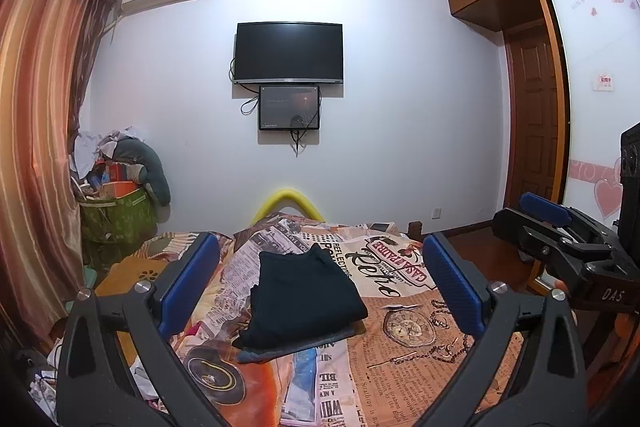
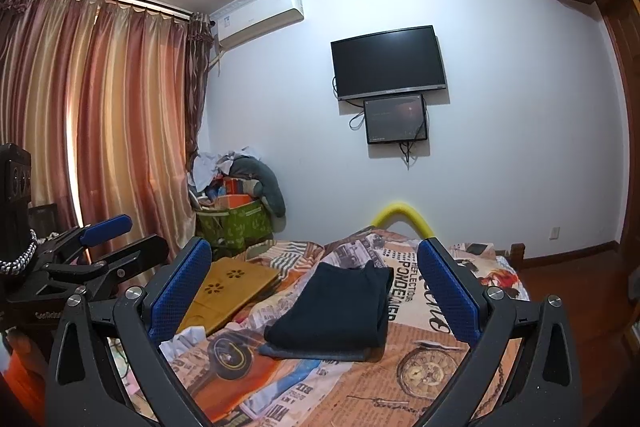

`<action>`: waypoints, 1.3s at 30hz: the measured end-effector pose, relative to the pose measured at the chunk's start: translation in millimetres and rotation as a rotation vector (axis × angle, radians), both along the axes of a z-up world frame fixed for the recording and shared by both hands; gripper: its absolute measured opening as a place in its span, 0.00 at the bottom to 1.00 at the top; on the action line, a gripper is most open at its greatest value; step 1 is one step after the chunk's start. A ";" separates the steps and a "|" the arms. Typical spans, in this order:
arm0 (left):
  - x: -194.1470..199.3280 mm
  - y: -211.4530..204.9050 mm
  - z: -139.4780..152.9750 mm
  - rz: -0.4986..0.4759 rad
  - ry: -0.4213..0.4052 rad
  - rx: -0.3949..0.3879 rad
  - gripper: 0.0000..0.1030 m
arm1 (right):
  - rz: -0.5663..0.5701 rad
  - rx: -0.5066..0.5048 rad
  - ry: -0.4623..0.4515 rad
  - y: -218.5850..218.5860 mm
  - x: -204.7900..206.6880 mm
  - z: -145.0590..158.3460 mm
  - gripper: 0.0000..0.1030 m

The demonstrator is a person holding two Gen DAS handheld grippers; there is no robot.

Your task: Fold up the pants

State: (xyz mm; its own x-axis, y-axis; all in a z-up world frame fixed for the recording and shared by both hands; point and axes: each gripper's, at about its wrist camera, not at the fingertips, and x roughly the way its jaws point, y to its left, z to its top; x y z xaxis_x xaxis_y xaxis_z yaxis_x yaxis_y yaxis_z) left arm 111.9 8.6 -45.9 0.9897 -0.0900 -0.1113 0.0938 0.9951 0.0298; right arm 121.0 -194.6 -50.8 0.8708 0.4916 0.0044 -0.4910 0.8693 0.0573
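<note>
Dark navy pants (image 1: 304, 297) lie folded into a compact stack on the bed, on top of a folded grey-blue garment (image 1: 296, 347). They also show in the right wrist view (image 2: 340, 311). My left gripper (image 1: 320, 283) is open and empty, held above and in front of the stack. My right gripper (image 2: 316, 287) is open and empty too, at a similar height. The right gripper shows at the right edge of the left wrist view (image 1: 560, 227); the left gripper shows at the left edge of the right wrist view (image 2: 96, 247).
The bed has a newspaper-print cover (image 1: 420, 339). A wooden lap tray (image 2: 228, 291) lies on its left side. A green bin of clutter (image 1: 116, 211) stands by the curtain (image 1: 36, 147). A TV (image 1: 288, 53) hangs on the far wall. A wardrobe (image 1: 592, 87) is at right.
</note>
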 end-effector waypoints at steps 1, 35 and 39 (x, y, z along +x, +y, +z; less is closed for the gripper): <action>0.4 0.5 -0.2 0.001 0.001 -0.001 1.00 | 0.000 -0.001 0.001 0.1 -0.7 0.2 1.00; 9.5 2.9 -1.6 -0.014 0.012 -0.010 1.00 | -0.006 -0.022 0.012 -0.5 -1.2 -1.1 1.00; 10.8 1.9 -2.7 -0.019 0.014 -0.010 1.00 | -0.009 -0.024 0.016 -0.7 -0.6 -0.8 1.00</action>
State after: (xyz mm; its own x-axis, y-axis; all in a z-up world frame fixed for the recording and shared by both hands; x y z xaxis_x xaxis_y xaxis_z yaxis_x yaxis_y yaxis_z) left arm 122.7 10.5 -48.6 0.9862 -0.1097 -0.1237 0.1128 0.9935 0.0180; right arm 120.4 -195.3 -51.5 0.8751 0.4835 -0.0211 -0.4823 0.8749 0.0441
